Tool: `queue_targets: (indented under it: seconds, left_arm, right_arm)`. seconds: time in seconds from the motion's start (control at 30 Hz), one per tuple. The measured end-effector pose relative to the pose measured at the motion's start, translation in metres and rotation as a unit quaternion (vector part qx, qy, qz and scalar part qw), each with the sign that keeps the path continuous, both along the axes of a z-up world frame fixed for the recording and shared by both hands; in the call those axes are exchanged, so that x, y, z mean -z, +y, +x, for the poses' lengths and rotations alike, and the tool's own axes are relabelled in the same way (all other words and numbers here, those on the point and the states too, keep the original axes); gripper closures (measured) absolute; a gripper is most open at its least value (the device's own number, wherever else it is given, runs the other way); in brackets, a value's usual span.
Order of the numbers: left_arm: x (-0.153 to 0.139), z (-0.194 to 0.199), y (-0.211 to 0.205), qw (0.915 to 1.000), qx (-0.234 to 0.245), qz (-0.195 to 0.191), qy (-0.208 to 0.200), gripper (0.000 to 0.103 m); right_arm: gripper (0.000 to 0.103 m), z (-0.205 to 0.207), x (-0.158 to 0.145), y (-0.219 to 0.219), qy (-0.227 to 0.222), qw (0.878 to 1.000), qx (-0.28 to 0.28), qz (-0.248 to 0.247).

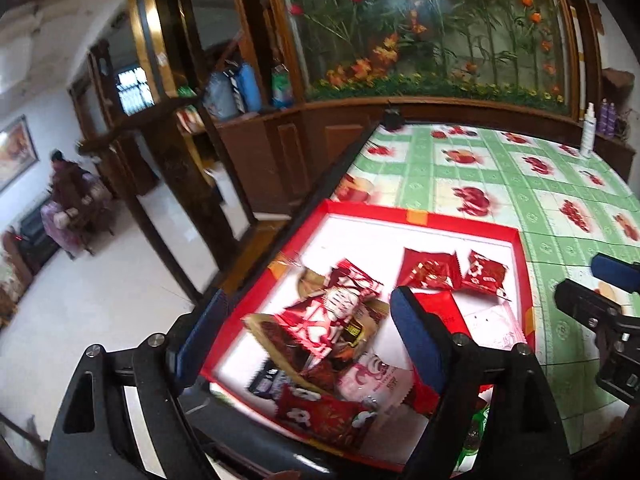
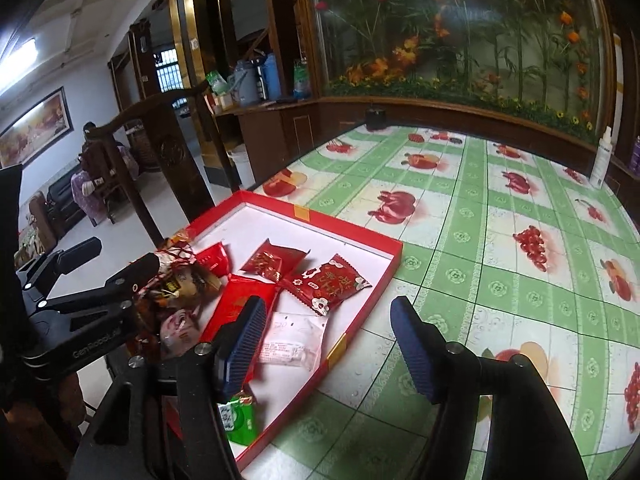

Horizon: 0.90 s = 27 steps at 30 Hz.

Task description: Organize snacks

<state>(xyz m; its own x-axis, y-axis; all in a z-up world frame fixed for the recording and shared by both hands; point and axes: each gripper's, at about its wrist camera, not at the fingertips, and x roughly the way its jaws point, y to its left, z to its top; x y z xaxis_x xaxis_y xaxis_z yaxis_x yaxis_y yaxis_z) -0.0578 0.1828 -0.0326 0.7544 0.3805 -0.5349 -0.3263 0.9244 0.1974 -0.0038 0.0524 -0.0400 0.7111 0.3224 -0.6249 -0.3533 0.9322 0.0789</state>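
A shallow red box (image 1: 420, 216) (image 2: 362, 236) with a white floor lies on the table's left part and holds several snack packets. Red packets (image 1: 484, 274) (image 2: 330, 284) lie at its far side; a pile of red and brown packets (image 1: 320, 320) (image 2: 180, 280) lies at its left. A pink-white packet (image 1: 372, 380), a white packet (image 2: 294, 340) and a green packet (image 2: 238, 418) lie near the front. My left gripper (image 1: 308, 328) (image 2: 116, 258) is open above the pile, empty. My right gripper (image 2: 328, 344) (image 1: 580, 276) is open over the box's right wall, empty.
The table has a green and white cloth with fruit prints (image 2: 480, 248). A white spray bottle (image 2: 602, 160) (image 1: 588, 132) stands at its far right. A small black object (image 2: 376, 118) sits at the far edge. A wooden chair (image 2: 160, 160) stands left of the table.
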Motion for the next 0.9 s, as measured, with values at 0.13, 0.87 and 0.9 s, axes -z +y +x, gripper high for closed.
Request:
queue_targets:
  seconds: [0.13, 0.87, 0.9]
  left_arm:
    - [-0.011, -0.015, -0.006, 0.9999, 0.001, 0.002, -0.014, 0.019]
    - [-0.046, -0.102, -0.025, 0.9962, 0.032, -0.006, -0.081, 0.018]
    - [-0.046, -0.104, -0.023, 0.9961, 0.032, -0.004, -0.082, 0.017]
  right_arm:
    - [0.036, -0.015, -0.007, -0.010, -0.007, 1.000, -0.001, 0.017]
    - [0.031, -0.112, -0.041, -0.008, -0.070, 0.997, -0.024, 0.018]
    - [0.031, -0.115, -0.043, -0.006, -0.075, 0.997, -0.024, 0.014]
